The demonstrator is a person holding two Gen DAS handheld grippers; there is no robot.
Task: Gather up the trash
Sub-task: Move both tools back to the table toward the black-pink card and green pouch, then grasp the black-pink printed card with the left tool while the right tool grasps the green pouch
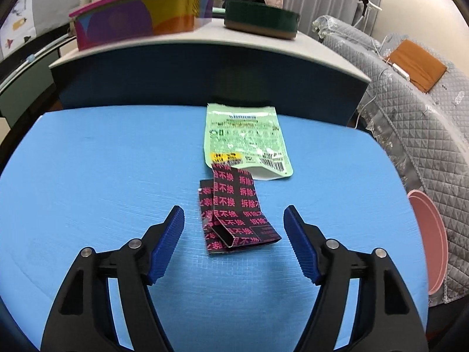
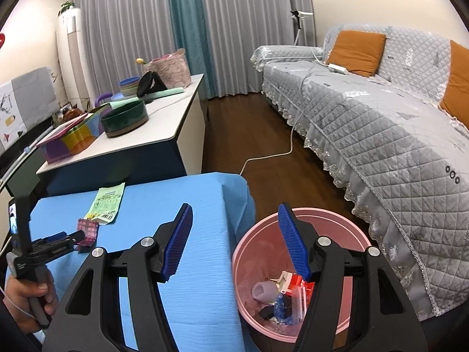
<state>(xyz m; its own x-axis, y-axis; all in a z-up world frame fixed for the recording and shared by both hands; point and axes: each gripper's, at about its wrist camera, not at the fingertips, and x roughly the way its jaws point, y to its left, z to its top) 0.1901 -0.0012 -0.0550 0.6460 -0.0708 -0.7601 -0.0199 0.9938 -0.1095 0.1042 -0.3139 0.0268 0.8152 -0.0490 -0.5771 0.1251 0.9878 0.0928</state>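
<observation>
Wrapper (image 1: pixel 234 220) black-and-pink, flat on blue worktop (image 1: pixel 88 190), dead ahead at 12 o'clock between spread, empty pads of left hand-held gripper (image 1: pixel 234 220), long axis 12-to-6; right hand-held gripper (image 2: pixel 234 237) also apart and empty, over pink bin (image 2: pixel 293 316), farther off.

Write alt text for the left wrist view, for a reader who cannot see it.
The open left gripper hovers over a folded black wrapper with pink characters lying on a blue tabletop, between its blue fingers. A pale green packet lies just beyond, its near edge under the wrapper's far end; a pink bin shows at right.
</observation>
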